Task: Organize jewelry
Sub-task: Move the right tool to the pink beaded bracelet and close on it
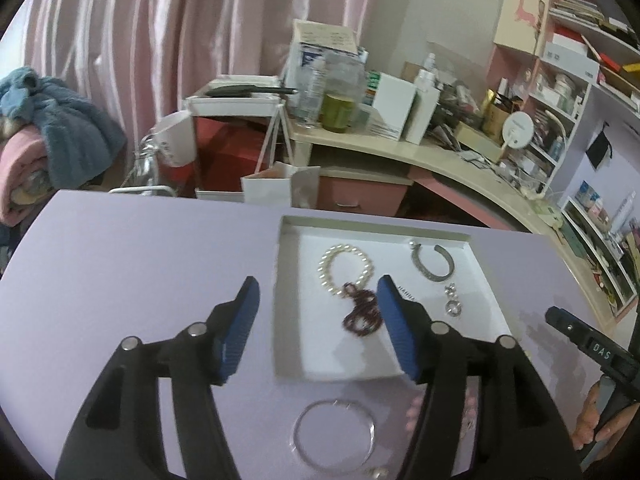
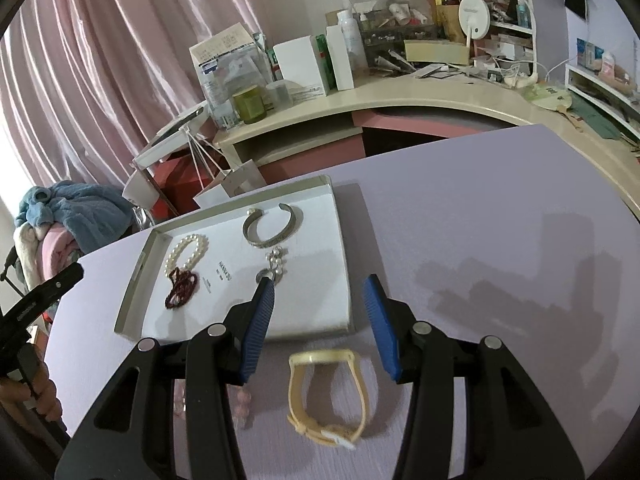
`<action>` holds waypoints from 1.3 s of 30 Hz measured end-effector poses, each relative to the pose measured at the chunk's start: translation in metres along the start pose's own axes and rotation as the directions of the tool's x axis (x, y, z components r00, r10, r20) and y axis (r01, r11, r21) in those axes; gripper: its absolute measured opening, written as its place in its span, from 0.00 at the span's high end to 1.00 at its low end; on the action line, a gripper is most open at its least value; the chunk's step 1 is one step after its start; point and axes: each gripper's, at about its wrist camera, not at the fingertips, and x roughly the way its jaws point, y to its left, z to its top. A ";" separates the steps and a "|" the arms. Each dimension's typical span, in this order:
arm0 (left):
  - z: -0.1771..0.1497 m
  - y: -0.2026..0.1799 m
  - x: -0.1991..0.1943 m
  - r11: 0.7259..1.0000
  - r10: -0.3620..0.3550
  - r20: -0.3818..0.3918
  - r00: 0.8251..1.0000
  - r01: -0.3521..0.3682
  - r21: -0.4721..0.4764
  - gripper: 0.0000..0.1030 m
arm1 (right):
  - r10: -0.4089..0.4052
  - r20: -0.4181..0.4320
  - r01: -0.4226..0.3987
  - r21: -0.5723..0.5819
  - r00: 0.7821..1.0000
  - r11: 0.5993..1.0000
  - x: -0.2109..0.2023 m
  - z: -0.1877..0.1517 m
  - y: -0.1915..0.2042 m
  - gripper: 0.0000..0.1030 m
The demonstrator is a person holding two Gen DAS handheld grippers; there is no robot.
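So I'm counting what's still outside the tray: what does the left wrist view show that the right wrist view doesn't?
Only the left wrist view shows the thin silver bangle lying on the lavender table, nearer the camera than the white tray, below the open left gripper.

Only the right wrist view shows the yellow watch on the table, between the open right gripper's fingers.

Both show the tray holding the pearl bracelet, dark red bead strand, silver cuff and a small silver piece, plus pink beads half hidden behind a gripper.
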 end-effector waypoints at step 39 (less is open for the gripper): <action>-0.098 0.040 -0.076 0.987 0.122 -0.047 0.991 -0.126 -0.096 0.23 | 0.120 -0.176 -0.154 -0.195 0.977 0.969 -0.016 -0.089 0.064 0.54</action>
